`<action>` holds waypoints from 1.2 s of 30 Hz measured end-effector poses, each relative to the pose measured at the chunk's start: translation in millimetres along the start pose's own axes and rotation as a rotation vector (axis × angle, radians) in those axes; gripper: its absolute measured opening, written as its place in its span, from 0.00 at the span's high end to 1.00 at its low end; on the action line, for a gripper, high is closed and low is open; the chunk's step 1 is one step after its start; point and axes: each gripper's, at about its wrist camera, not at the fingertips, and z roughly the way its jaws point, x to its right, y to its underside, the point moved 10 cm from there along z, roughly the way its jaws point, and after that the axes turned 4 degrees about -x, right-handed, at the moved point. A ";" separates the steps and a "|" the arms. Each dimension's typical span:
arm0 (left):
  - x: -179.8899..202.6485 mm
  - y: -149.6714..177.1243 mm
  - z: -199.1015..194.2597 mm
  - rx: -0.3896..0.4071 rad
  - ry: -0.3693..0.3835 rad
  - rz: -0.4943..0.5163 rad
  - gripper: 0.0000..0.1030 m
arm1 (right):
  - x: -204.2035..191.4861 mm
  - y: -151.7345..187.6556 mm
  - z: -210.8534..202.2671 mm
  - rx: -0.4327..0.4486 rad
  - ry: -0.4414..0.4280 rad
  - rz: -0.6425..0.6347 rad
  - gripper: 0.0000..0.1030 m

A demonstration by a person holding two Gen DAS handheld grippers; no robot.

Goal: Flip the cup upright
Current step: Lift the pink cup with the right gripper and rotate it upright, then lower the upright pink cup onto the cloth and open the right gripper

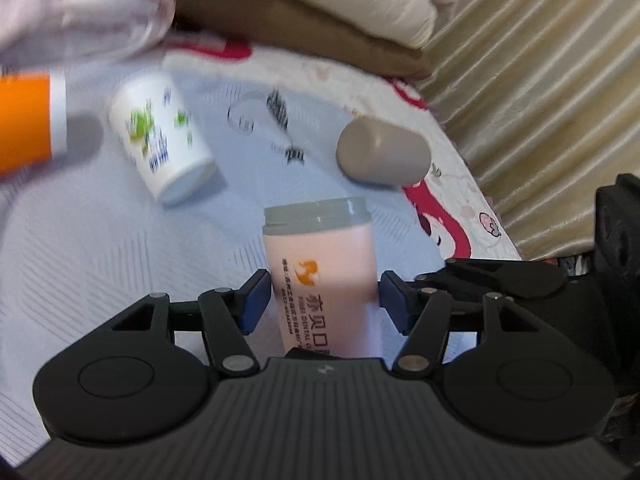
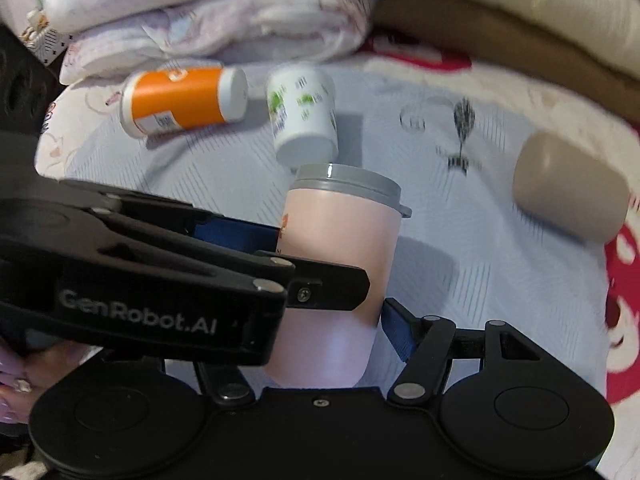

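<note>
Orange cylindrical bottle [image 2: 182,98] lies near the left edge of the bed sheet [image 2: 500,264]; beside it a white printed cup [image 2: 304,118]. Pink plastic cup with grey rim [image 1: 320,264] stands between both grippers: left gripper [image 1: 324,300] closed on it, right gripper [image 2: 340,320] slightly open around it. Beige cup [image 2: 570,188] lies near the right edge

Cup [image 1: 320,264] between left gripper [image 1: 324,300] jaws

Orange bottle [image 2: 184,100], white green-printed cup [image 2: 304,116] and beige cup [image 2: 572,192] lie on the bedsheet [image 2: 480,248]
</note>
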 end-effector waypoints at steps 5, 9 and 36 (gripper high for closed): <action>3.4 -7.4 -19.2 0.067 -0.015 0.101 0.43 | -9.6 -9.9 6.2 0.131 0.068 -0.056 0.32; -2.4 -12.2 -25.8 0.122 -0.050 0.139 0.43 | -13.9 -19.1 8.8 0.223 0.047 -0.050 0.32; -19.9 -15.8 -22.4 0.258 -0.065 0.171 0.43 | -12.3 -52.1 34.2 0.465 0.080 -0.210 0.33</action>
